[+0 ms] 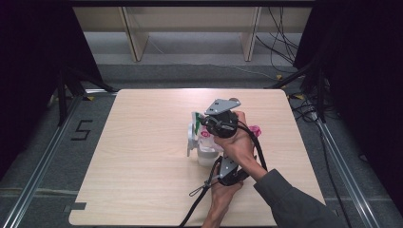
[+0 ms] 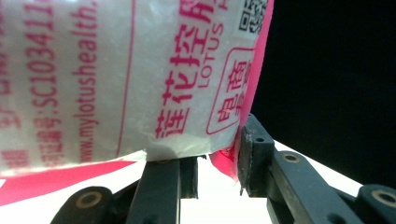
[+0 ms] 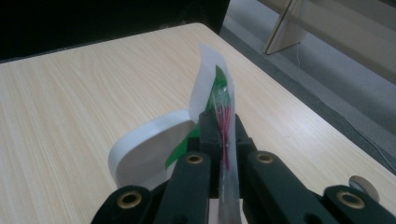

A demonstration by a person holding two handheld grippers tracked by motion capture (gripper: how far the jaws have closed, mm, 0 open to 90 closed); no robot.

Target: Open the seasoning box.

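A white plastic bag [image 1: 207,151] with pink print stands near the table's middle. In the left gripper view its printed side [image 2: 116,79] looms close, and its pink bottom seam sits pinched between the jaws of my left gripper [image 2: 217,158]. From the high view, my left gripper [image 1: 215,161] reaches the bag's near lower side. My right gripper [image 1: 202,127] is above it, shut on the bag's top. Up close, the right gripper [image 3: 223,126] clamps the thin clear top edge [image 3: 220,95], which has green and pink print. A white rounded fold [image 3: 149,144] bulges left of those jaws.
The pale wooden table [image 1: 142,142] has wide bare room on its left half. A small pink thing [image 1: 256,129] lies right of the hands. A small round silvery disc [image 3: 363,186] rests on the table. Beyond the far edge are grey floor, cables and wooden legs.
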